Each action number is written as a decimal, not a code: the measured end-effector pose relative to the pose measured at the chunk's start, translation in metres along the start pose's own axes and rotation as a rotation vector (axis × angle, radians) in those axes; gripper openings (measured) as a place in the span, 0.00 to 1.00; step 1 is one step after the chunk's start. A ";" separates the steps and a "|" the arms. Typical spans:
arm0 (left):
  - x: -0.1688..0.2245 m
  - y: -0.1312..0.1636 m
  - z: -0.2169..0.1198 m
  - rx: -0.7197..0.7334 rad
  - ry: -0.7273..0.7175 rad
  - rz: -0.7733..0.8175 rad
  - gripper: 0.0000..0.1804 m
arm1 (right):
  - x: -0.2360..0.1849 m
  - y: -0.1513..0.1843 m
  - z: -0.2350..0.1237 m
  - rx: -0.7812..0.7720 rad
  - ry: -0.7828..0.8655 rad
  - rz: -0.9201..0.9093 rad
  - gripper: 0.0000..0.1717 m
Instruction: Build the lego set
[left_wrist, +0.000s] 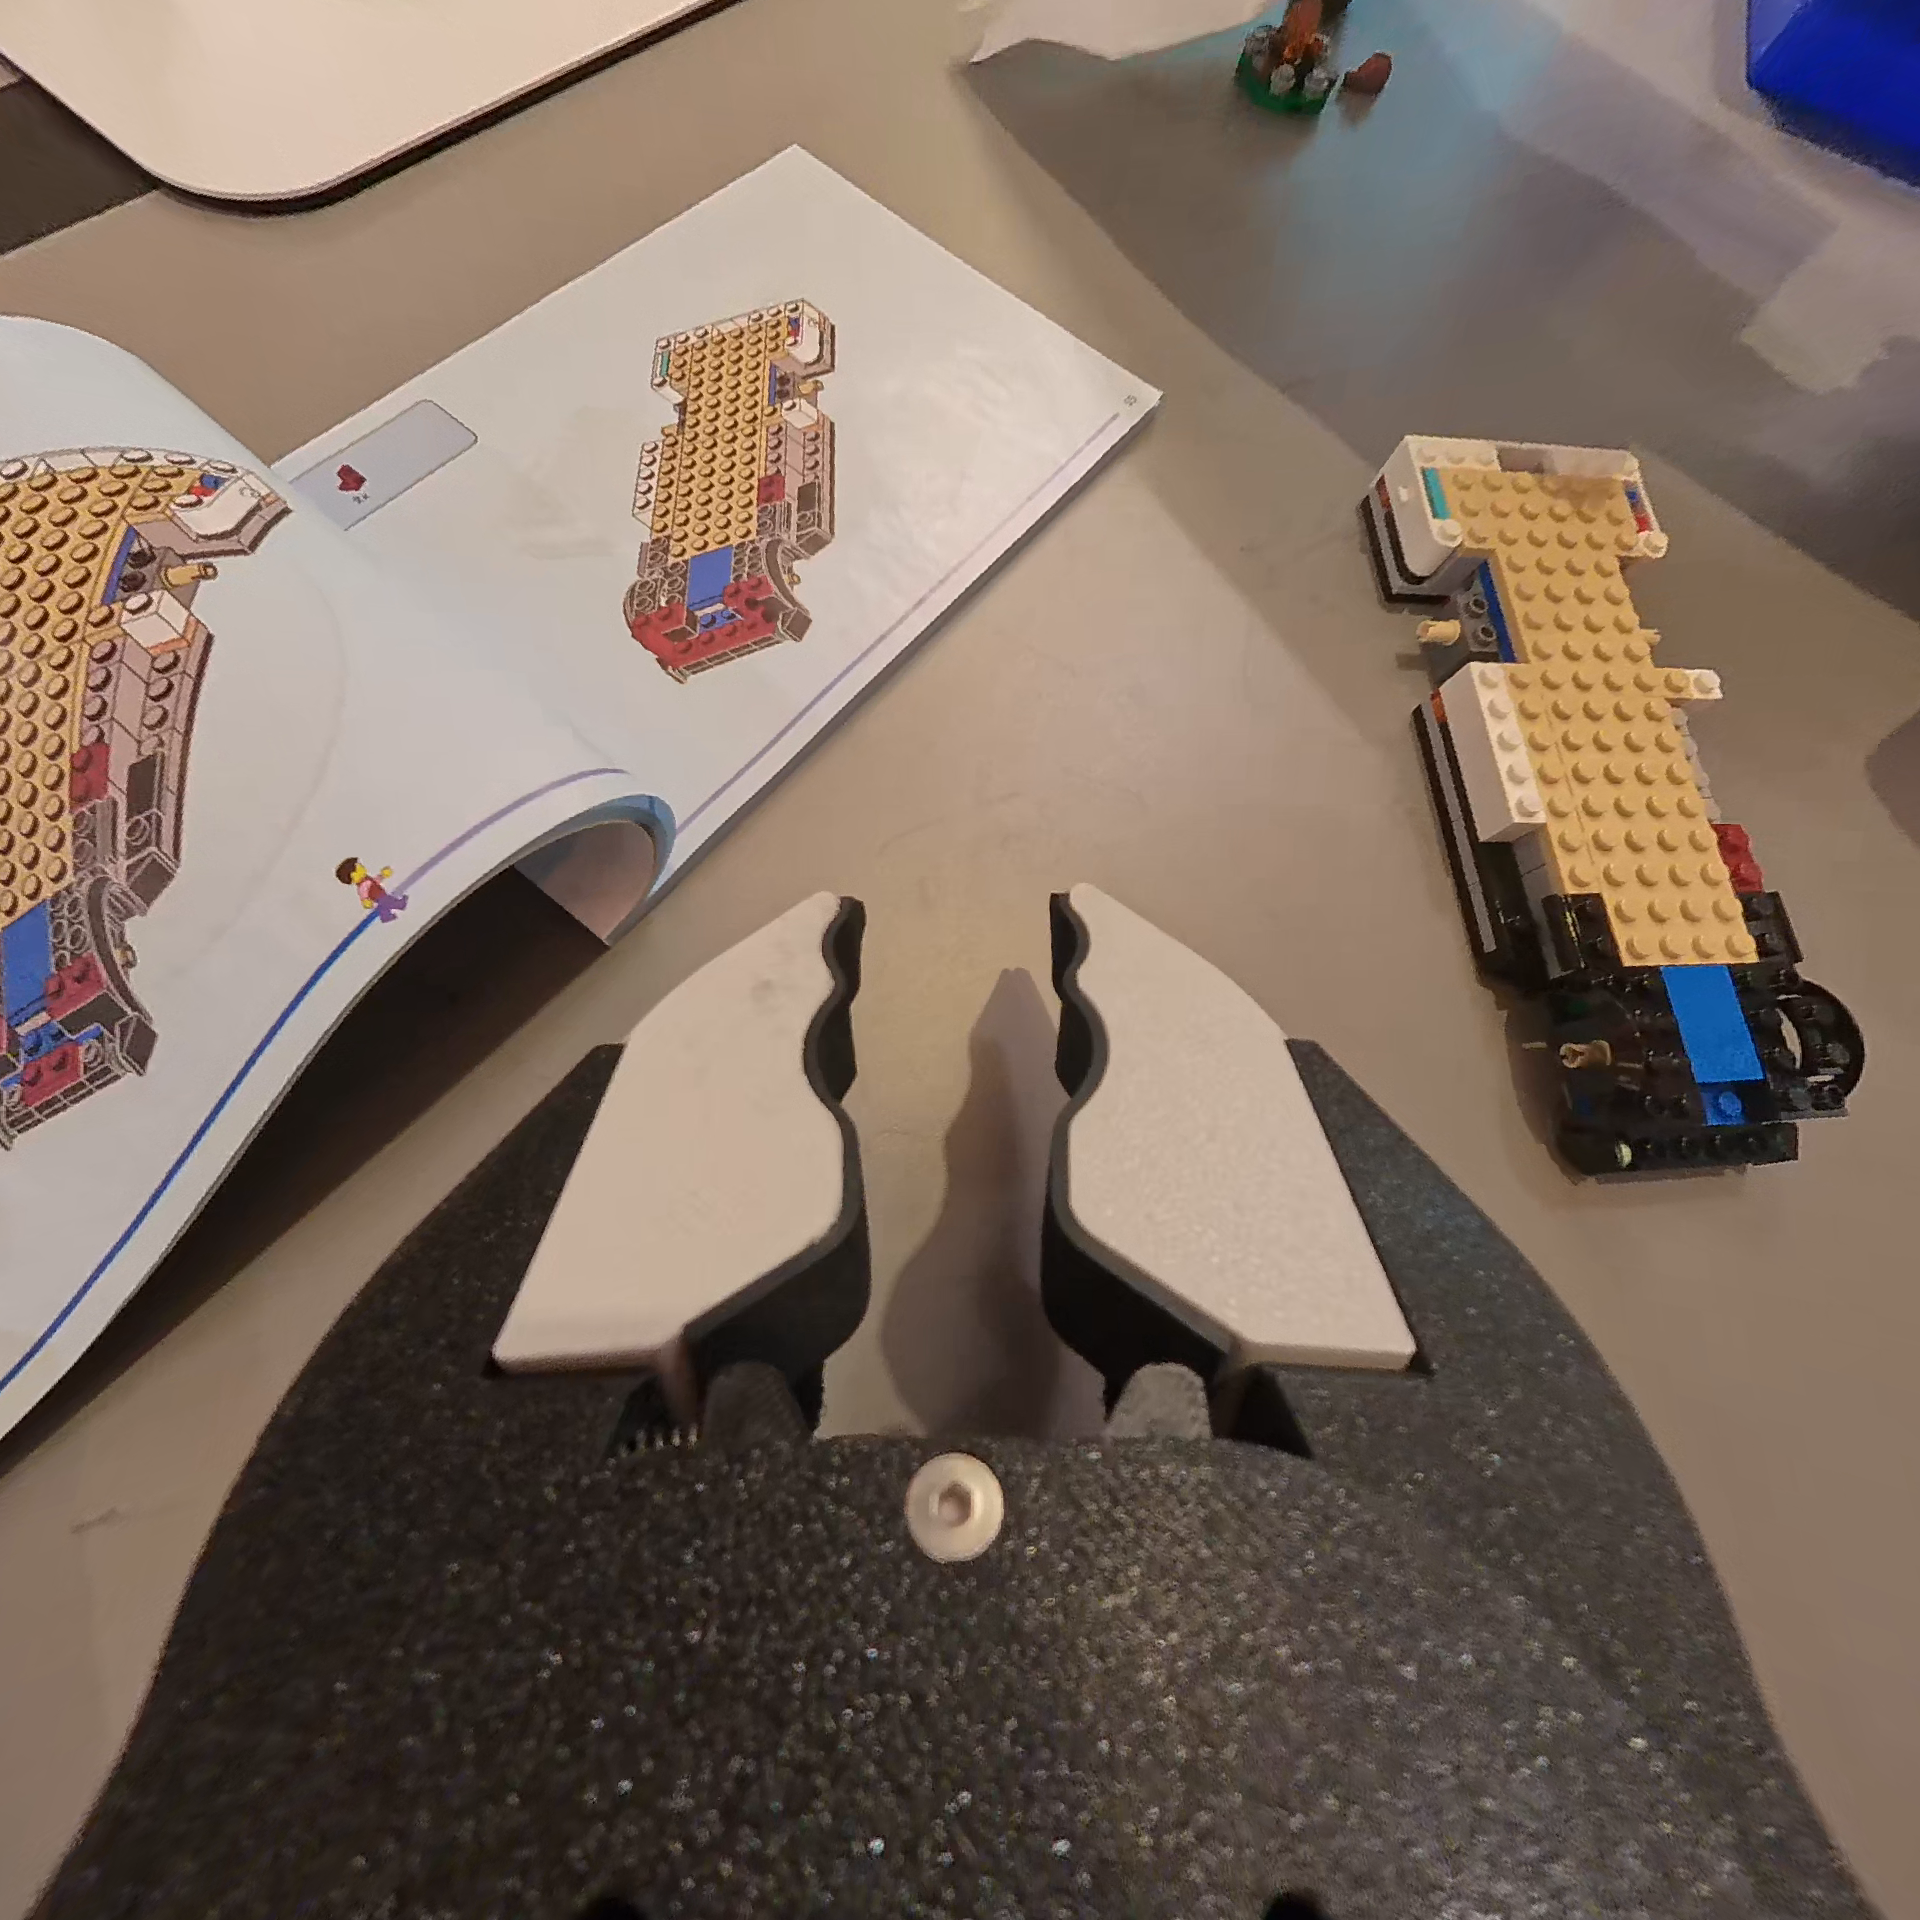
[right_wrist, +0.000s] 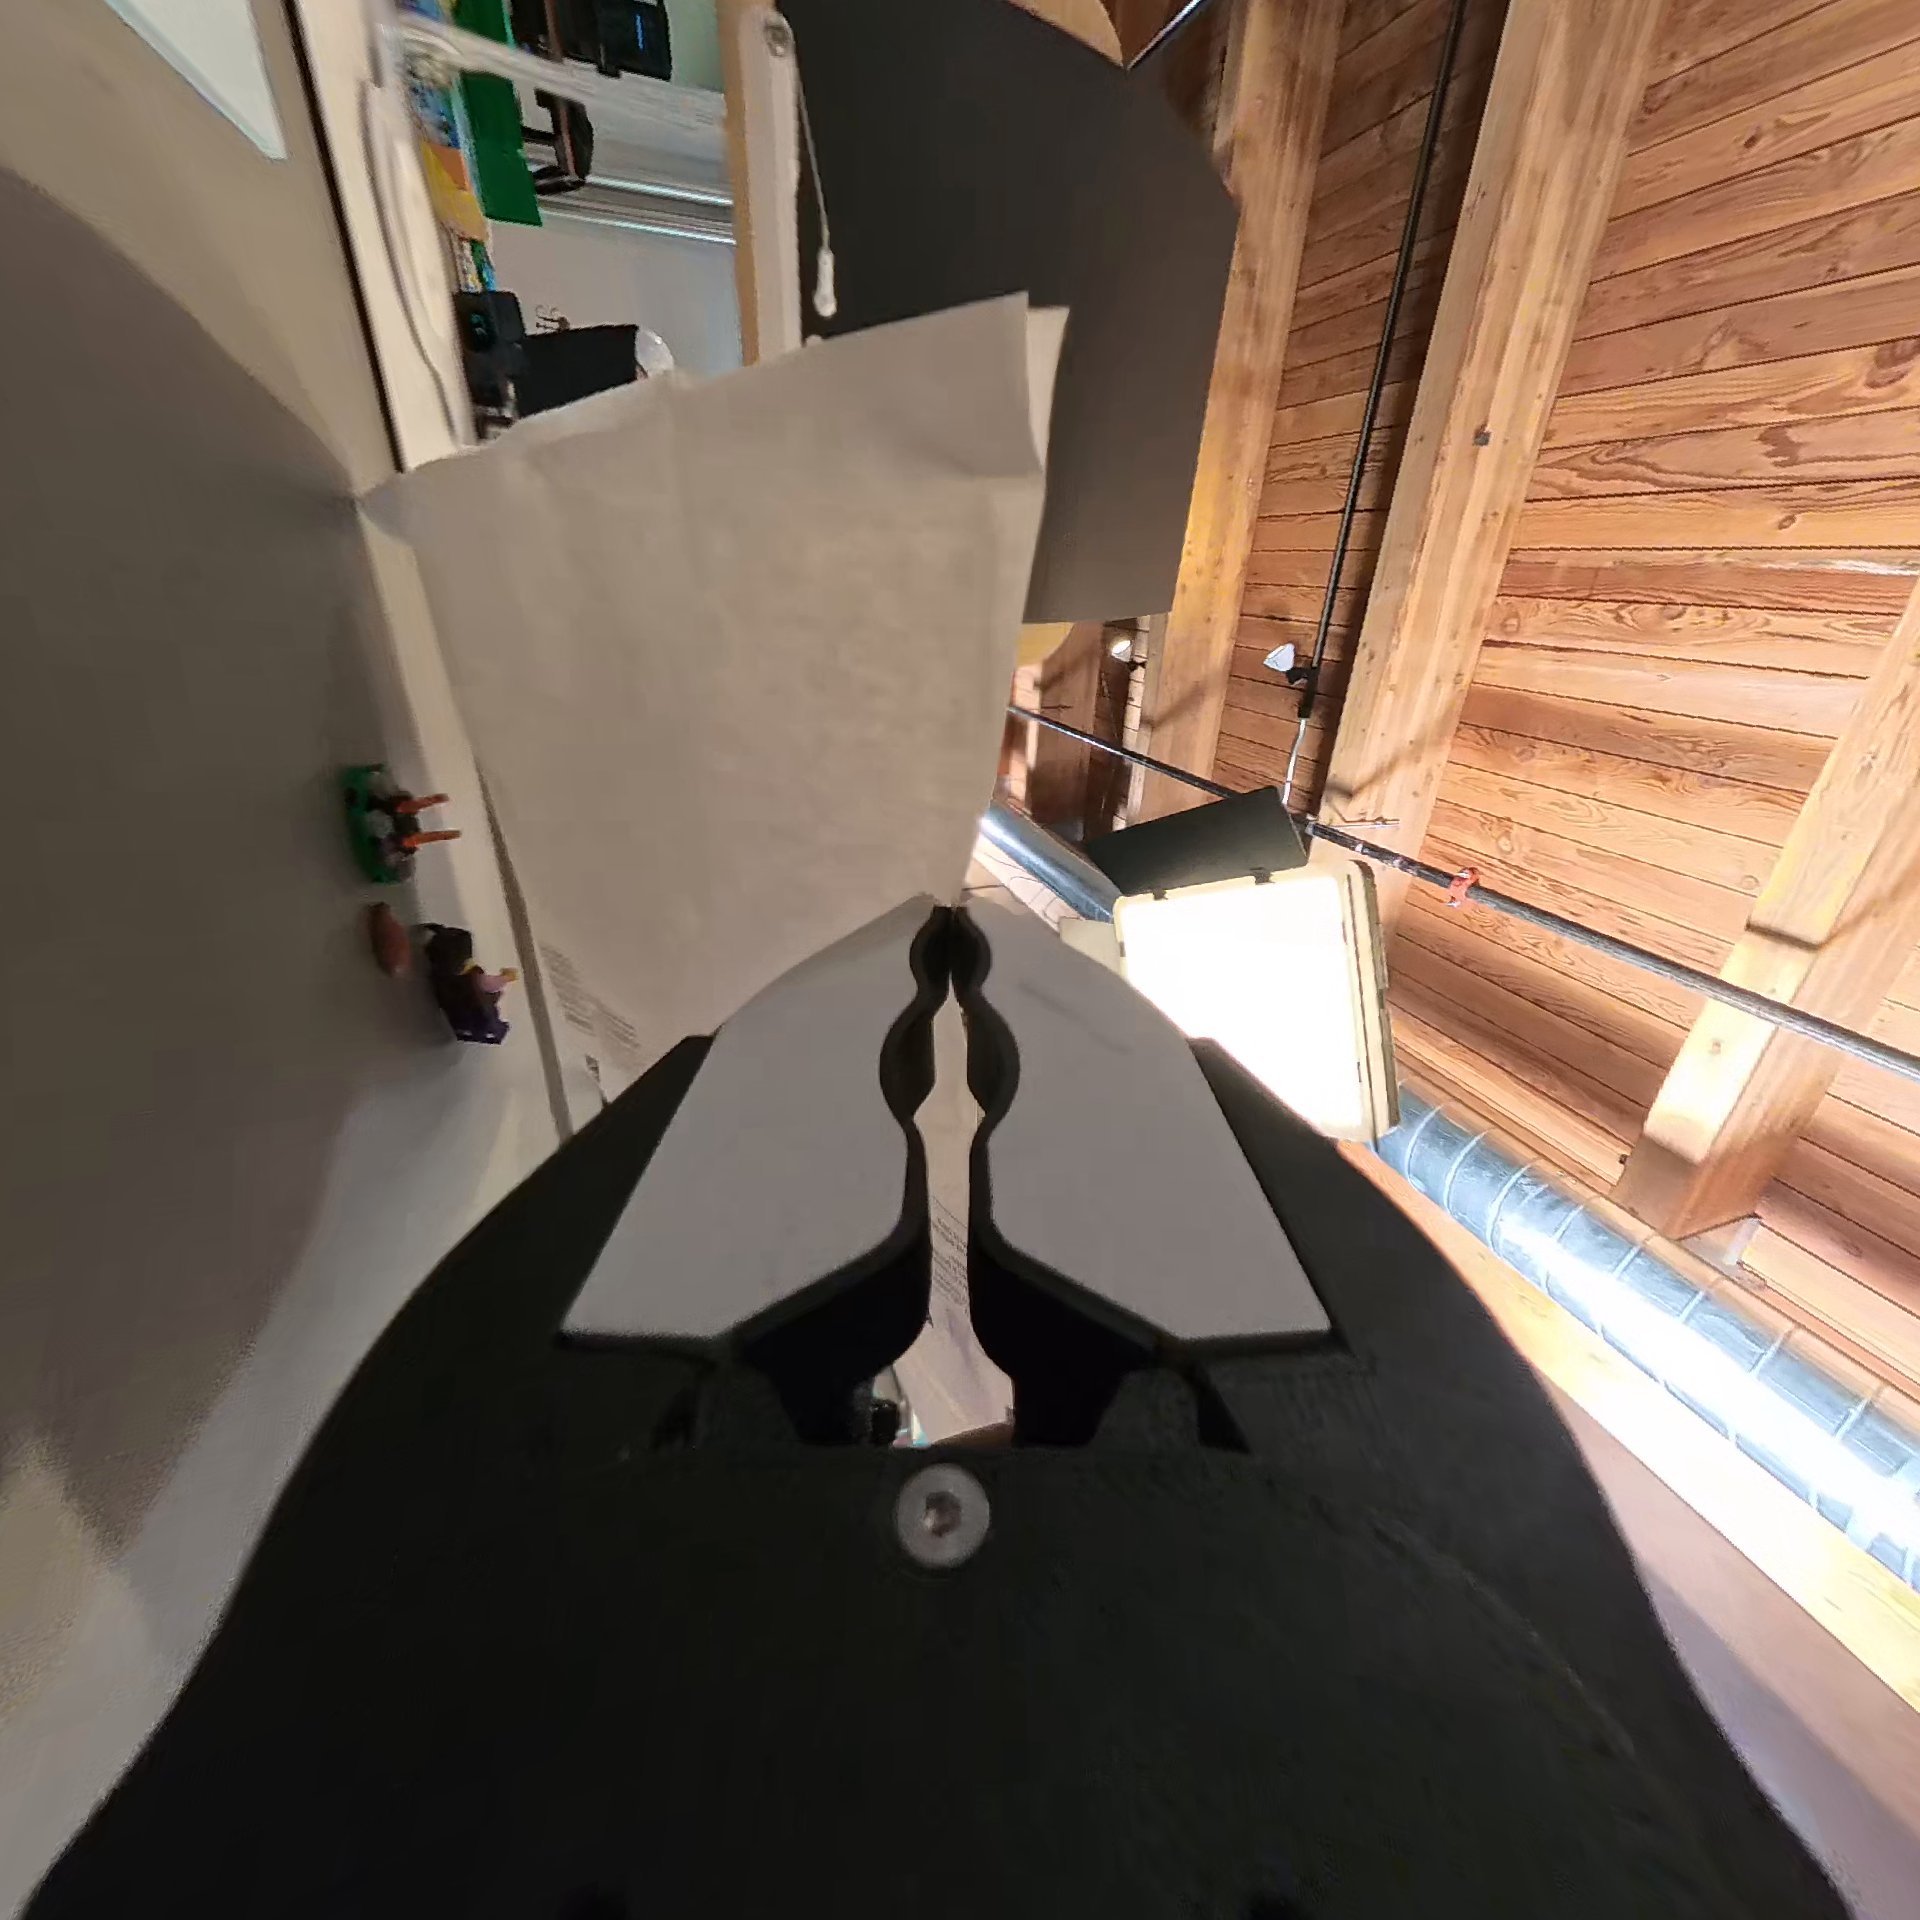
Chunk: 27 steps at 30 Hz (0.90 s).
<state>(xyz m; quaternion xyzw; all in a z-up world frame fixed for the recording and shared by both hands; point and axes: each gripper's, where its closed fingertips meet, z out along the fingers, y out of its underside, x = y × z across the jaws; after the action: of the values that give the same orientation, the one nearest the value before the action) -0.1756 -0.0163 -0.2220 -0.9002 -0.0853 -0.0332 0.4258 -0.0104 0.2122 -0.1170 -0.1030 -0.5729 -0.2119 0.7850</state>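
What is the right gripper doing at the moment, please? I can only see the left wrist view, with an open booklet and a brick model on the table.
Observer: The right gripper is shut on a white paper bag, pinching its edge at the fingertips.
Operator: Is the bag lifted?
Observer: Yes, it stands up off the table.
Operator: Anything near it?
Observer: A small purple minifigure stands beside a little green brick piece.

Grey table (left_wrist: 1039, 675). Ahead-left of the left jaws: open instruction booklet (left_wrist: 623, 499). Ahead-right: tan-topped brick model (left_wrist: 1600, 748). Far ahead: small green-based brick piece (left_wrist: 1283, 78), white paper (left_wrist: 1091, 31).
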 end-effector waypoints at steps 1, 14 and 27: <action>0.001 0.000 0.000 0.001 0.001 0.002 0.20 | -0.003 -0.003 -0.004 0.006 -0.014 0.004 0.00; 0.016 -0.012 -0.005 0.039 0.033 0.030 0.20 | -0.038 -0.034 -0.042 -0.026 -0.292 0.056 0.08; 0.028 -0.016 -0.004 0.045 0.057 0.055 0.19 | -0.079 0.005 -0.021 -0.188 -0.471 0.047 0.00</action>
<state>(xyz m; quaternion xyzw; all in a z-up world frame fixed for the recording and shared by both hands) -0.1507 -0.0063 -0.2037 -0.8910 -0.0491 -0.0451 0.4491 -0.0106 0.2256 -0.1982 -0.2355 -0.7152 -0.2163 0.6215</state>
